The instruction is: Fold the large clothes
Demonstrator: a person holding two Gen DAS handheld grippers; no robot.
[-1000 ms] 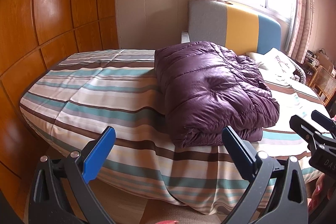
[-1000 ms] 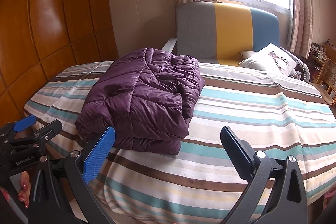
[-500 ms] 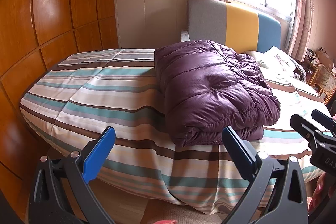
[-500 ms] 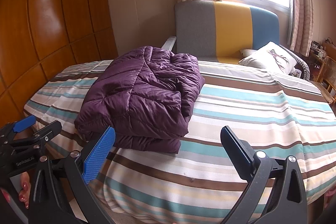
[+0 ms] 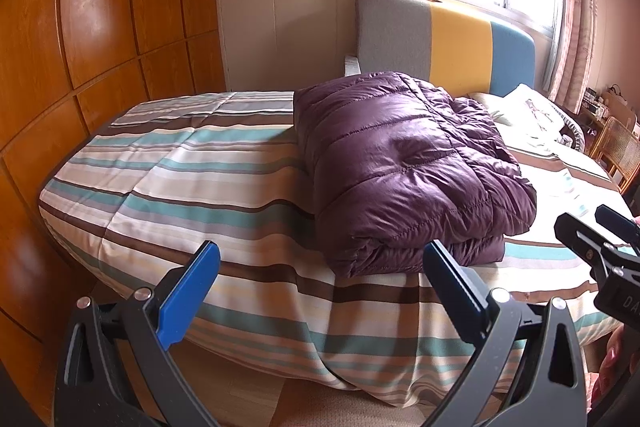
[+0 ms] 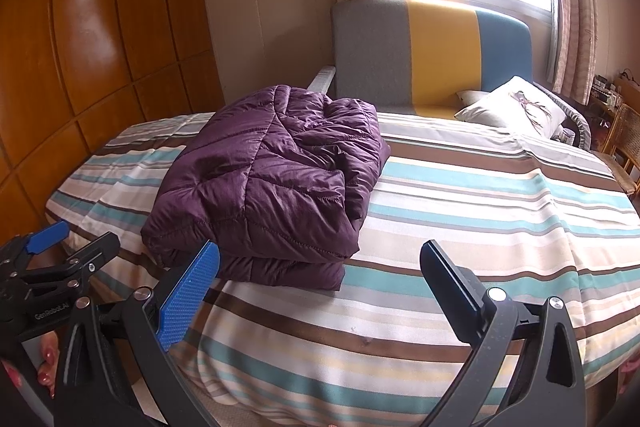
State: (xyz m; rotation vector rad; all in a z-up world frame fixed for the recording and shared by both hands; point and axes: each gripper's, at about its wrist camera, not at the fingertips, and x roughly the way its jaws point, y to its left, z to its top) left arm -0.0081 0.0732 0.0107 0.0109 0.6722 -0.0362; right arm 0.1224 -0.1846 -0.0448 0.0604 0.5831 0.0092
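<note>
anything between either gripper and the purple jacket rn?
Nothing visible. The purple jacket lies folded on the striped bedspread, with only bare bedspread between it and the open left gripper and open right gripper.

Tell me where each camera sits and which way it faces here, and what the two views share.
Left wrist: on the left gripper, off the bed's near edge, facing the folded purple quilted puffer jacket and the grey, yellow and blue headboard; its open fingers show, with the right gripper at right.
Right wrist: on the right gripper, further right, facing the striped bedspread and the white printed pillow; its open fingers show, with the left gripper at left.
Shared: jacket, bedspread, headboard, pillow.
</note>
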